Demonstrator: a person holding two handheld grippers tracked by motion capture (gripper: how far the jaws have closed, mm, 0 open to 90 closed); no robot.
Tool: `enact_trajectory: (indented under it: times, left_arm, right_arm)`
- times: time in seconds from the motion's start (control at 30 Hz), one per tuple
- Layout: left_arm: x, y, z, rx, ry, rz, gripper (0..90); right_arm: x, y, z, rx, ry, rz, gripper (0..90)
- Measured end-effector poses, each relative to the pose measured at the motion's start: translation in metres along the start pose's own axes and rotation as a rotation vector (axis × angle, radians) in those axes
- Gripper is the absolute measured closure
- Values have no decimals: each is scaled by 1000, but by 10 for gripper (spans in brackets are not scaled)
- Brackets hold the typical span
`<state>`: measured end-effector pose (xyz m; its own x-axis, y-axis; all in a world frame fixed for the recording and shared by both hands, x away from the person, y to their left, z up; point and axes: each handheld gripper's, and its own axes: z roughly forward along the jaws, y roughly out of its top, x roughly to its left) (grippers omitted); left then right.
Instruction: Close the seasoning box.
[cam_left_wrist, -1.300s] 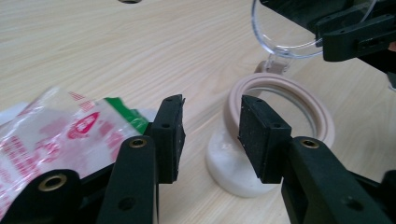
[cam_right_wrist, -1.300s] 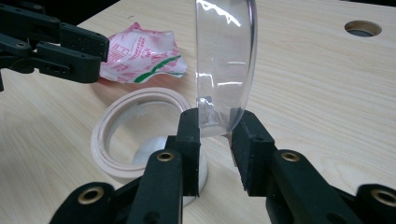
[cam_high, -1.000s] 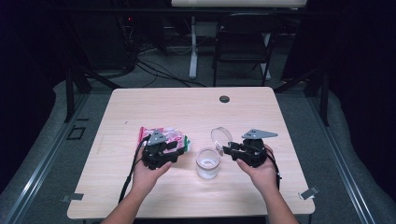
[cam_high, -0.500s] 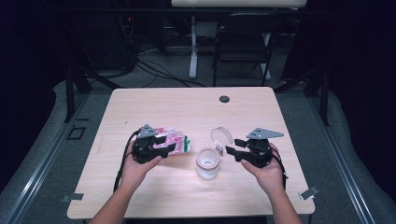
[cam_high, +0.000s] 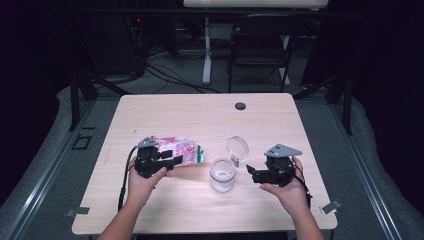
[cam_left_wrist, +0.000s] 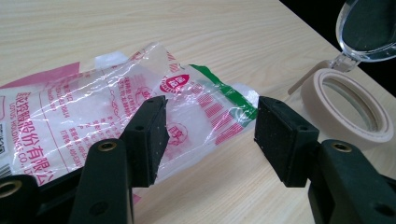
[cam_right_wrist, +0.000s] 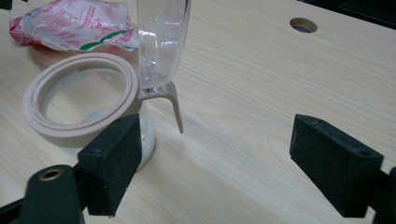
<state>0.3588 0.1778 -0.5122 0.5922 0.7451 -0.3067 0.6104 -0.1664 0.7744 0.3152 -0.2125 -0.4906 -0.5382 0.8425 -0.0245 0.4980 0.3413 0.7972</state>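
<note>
Here both hand-held grippers (cam_high: 176, 161) (cam_high: 248, 170) gape, just opened, flanking jar (cam_high: 222, 175); bag (cam_left_wrist: 93, 116) unpinched.

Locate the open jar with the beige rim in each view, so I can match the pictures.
High view: jar at table centre front, between both grippers.
Left gripper view: jar at right edge, beyond the right jaw.
Right gripper view: jar at left, behind the left jaw.
Shared landmark: the printed plastic bag, lying beside the jar.

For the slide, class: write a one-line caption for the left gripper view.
Open left gripper poised over a printed plastic bag on the table, open jar beside it.
</note>
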Motion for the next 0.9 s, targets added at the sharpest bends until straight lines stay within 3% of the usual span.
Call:
enact_trajectory:
  times: [0.03,0.13,0.27,0.37,0.43,0.5,0.67,0.73,0.9]
  left_arm:
    - [-2,0,0,1,22,22,439]
    - [-12,-3,1,-18,149,84,437]
    - [-22,-6,9,28,185,186,424]
    - [-25,-10,18,74,199,245,432]
    - [-27,-12,24,94,212,284,489]
    - [-29,-14,28,102,229,319,521]
    - [-32,-17,39,123,222,377,534]
    - [-33,-18,41,131,229,405,529]
    - [-35,-19,45,113,205,424,420]
  right_arm:
    - [0,-2,1,-3,2,2,158]
    - [-1,-5,3,10,3,0,142]
    - [-1,-8,5,20,8,-5,145]
    - [-1,-10,6,23,16,-1,229]
    - [0,-11,8,22,15,0,248]
    - [0,-13,9,19,14,-5,264]
    - [1,-17,7,17,22,-16,307]
    - [0,-19,7,18,25,-14,307]
    - [0,-24,6,44,31,0,307]
